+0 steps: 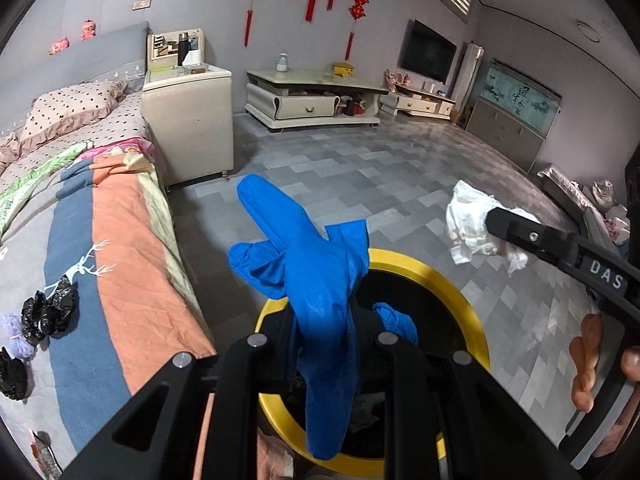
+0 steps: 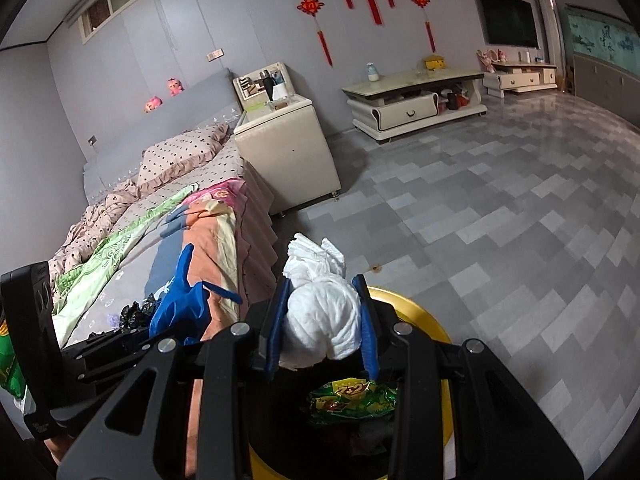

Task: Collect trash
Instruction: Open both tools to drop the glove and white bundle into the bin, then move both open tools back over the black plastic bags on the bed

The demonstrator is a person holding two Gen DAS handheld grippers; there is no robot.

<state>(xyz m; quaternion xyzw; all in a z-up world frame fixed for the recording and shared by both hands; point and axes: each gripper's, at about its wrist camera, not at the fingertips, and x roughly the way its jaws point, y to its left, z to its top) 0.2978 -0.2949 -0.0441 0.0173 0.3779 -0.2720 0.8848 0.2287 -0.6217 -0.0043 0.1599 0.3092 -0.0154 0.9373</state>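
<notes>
Glove [image 1: 320,280]: limp, light; clamped by the left hand-held gripper [image 1: 324,344] over the bin [image 1: 460,292].
Tissue wad [image 2: 324,320]: soft, squashable; pinched mid-bulk by the right hand-held gripper [image 2: 324,328].
Bags [image 1: 48,312]: at 9 o'clock on the bed [image 1: 132,280].

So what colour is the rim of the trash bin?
Yellow. The trash bin rim shows best in the left wrist view.

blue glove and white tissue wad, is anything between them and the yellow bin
Nothing visible blocks either. The left gripper holds the limp blue rubber glove over the yellow-rimmed round bin, and the right gripper holds the crumpled white tissue wad above its open mouth. Inside lies only a green snack wrapper.
</notes>
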